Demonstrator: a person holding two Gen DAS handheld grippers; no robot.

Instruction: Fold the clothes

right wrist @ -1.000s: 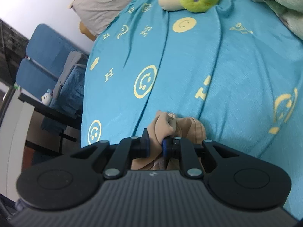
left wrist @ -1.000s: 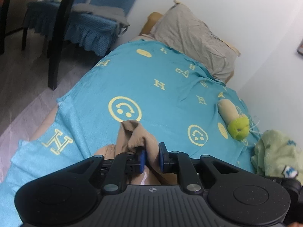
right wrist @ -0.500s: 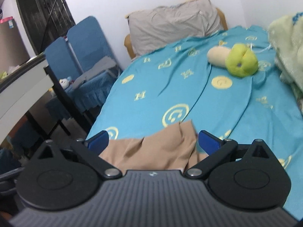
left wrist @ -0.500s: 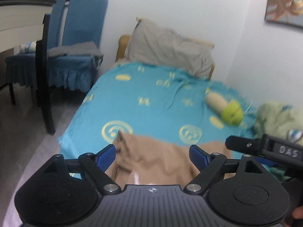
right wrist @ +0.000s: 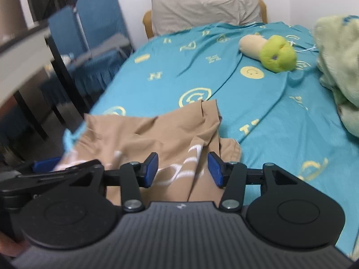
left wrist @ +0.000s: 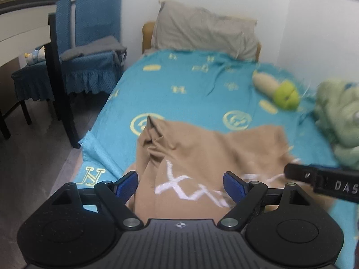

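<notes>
A tan garment (left wrist: 202,152) with white lettering lies rumpled on the near end of the bed, on the teal sheet (left wrist: 190,89). It also shows in the right wrist view (right wrist: 145,134). My left gripper (left wrist: 180,185) is open and empty, just above the garment's near edge. My right gripper (right wrist: 182,170) is open and empty over the garment's right part. The right gripper's tip shows at the right of the left wrist view (left wrist: 323,179). The left gripper shows at the lower left of the right wrist view (right wrist: 44,174).
A grey pillow (left wrist: 206,33) lies at the head of the bed. A beige and green plush toy (left wrist: 278,89) and a pale green blanket (left wrist: 336,116) lie along the right side by the wall. Blue chairs (left wrist: 89,44) and a dark-legged table (left wrist: 27,29) stand left of the bed.
Both grippers let go of the tan garment and opened. They drew back and tilted up, and the garment now lies spread on the bed.
</notes>
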